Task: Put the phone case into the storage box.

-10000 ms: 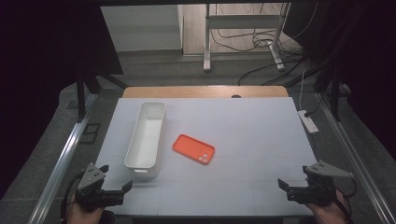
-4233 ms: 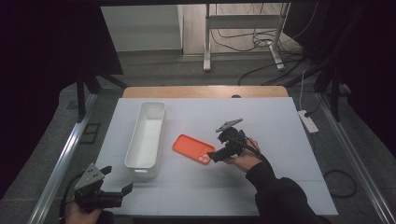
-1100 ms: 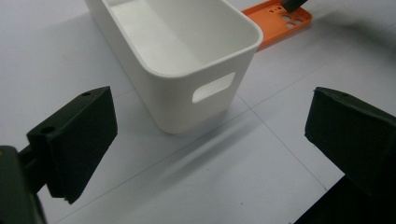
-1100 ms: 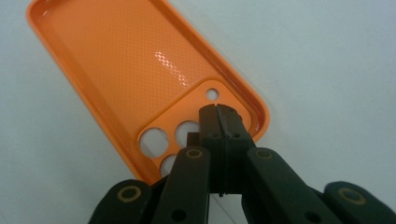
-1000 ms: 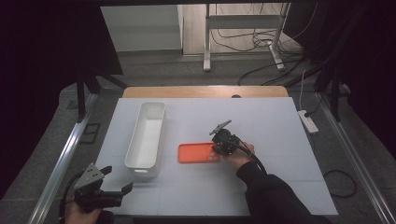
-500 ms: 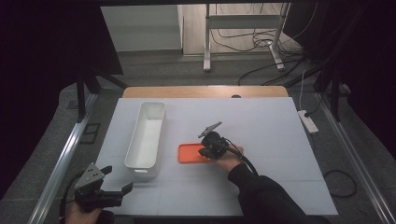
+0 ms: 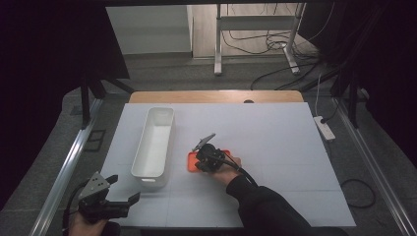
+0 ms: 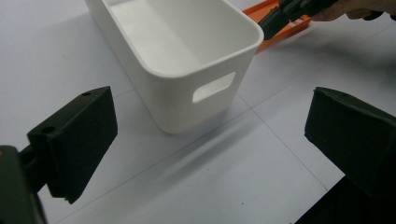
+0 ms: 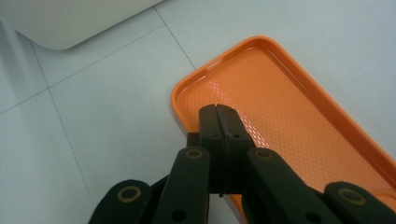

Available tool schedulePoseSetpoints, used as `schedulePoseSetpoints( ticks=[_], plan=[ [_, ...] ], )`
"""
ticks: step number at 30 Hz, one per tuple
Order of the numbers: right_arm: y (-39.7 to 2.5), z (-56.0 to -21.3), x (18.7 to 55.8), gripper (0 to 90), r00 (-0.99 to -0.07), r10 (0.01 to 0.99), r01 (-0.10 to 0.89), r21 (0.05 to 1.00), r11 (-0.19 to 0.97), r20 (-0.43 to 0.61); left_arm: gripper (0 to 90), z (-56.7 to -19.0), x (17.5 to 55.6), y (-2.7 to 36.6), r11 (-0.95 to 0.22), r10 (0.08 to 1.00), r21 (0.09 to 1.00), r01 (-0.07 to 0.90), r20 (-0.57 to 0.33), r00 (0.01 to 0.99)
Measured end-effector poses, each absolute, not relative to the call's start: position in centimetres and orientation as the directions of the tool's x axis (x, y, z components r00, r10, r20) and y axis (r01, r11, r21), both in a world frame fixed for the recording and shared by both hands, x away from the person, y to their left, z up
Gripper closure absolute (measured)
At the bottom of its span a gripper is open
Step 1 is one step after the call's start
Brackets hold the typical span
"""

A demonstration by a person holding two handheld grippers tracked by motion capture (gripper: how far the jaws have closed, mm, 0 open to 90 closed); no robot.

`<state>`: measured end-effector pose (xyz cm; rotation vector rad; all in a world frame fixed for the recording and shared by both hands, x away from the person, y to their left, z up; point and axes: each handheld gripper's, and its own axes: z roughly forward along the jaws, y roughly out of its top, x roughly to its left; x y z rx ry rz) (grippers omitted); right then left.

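No text, label, brand or number can be read; any small print may be lost to blur.

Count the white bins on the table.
1. The white bin sits left of centre on the table, lengthwise, with the orange phone case beside it on its right. Nothing seems hidden.

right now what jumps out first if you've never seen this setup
The bright orange phone case lies open side up at the middle of the white table, with the right tongs closed over its near rim. Beside it stands a long white bin, empty. The left tongs wait wide open at the table's near left corner.
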<state>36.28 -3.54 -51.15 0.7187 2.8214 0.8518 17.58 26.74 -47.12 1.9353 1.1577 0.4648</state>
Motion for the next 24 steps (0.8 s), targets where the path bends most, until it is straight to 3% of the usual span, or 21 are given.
schedulePoseSetpoints(
  ticks=[24],
  plan=[
    [-6.1, -51.2, 34.2, 89.4, -0.884, 0.462, 0.434, 0.493, 0.754, 0.070, 3.4, -47.1, 17.6, 26.7, -0.245, 0.857, 0.793, 0.558, -0.092, 0.507]
  ],
)
